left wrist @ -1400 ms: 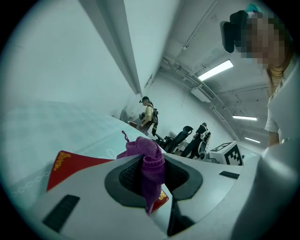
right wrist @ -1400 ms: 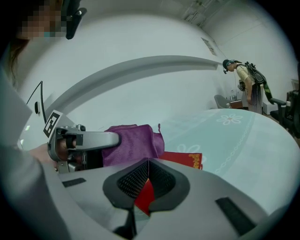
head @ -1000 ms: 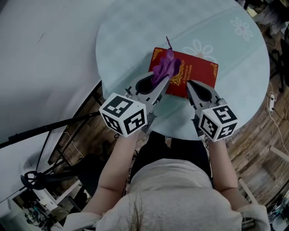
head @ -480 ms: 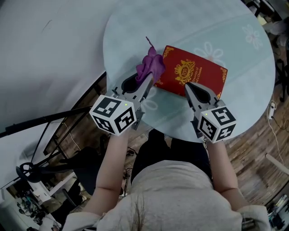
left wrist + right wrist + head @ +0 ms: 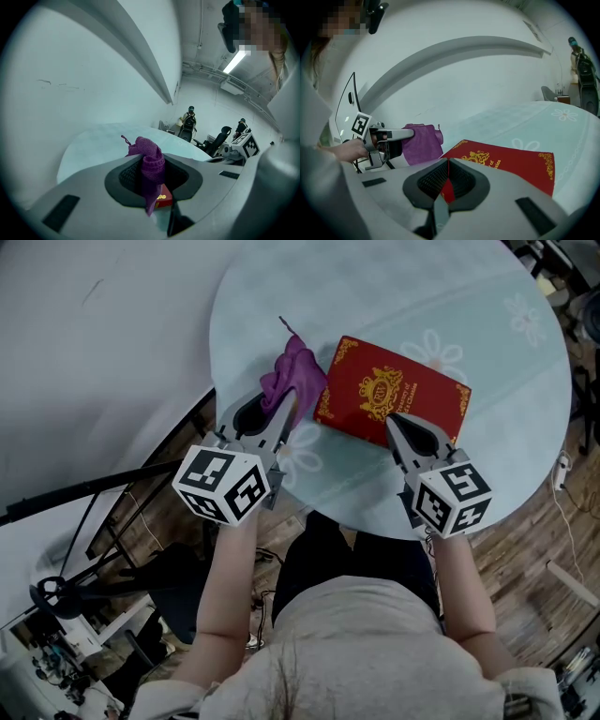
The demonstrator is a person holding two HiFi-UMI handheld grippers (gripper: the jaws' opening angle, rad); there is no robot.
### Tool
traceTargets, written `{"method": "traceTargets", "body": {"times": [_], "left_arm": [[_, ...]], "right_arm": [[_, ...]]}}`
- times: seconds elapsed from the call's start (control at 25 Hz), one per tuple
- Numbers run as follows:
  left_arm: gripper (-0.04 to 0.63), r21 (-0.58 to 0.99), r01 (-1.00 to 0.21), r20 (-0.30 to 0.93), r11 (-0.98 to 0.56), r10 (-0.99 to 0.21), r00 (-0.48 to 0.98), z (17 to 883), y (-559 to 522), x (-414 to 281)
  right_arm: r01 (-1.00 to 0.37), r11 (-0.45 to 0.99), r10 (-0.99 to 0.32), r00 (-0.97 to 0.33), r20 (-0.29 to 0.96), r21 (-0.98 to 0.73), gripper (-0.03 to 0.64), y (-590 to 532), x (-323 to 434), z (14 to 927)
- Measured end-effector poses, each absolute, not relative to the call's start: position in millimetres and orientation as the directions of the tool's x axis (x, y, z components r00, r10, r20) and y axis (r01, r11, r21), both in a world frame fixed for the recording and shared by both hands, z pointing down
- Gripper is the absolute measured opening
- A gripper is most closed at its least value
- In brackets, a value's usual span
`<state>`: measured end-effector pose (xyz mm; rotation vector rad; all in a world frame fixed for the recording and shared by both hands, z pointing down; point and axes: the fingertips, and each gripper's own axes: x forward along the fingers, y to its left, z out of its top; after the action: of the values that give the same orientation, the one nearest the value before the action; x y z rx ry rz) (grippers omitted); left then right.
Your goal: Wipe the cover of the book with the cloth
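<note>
Since the round pale-green table (image 5: 394,277) gives room on every side, the red hardcover book with gold ornament (image 5: 394,390), lying flat near its front edge, looks best wiped in long, flat passes. The right gripper (image 5: 398,420), jaws shut on nothing and tip at the book's near edge, should steady it. The left gripper (image 5: 284,404) clamps the purple knitted cloth (image 5: 295,376). The cloth now hangs just off the book's left corner, whereas a second ago it lay on the cover.

Coarse-knit purple cloth (image 5: 296,378), book (image 5: 398,392) with smooth matt red cover (gilt print), smooth pale table (image 5: 375,296)
</note>
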<state>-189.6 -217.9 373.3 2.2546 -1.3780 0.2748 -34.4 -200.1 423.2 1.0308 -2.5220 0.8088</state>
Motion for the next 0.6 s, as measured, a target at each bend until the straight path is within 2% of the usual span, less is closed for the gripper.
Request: {"method": "traceTargets", "body": {"times": [0.6], "left_arm": [[0.097, 0.308, -0.852, 0.468, -0.423, -0.713, 0.523, 407.9, -215.4, -152.3]], "right_arm": [[-0.723, 0.574, -0.546, -0.688, 0.478, -0.385, 0.023, -195.6, -17.4, 431.5]]}}
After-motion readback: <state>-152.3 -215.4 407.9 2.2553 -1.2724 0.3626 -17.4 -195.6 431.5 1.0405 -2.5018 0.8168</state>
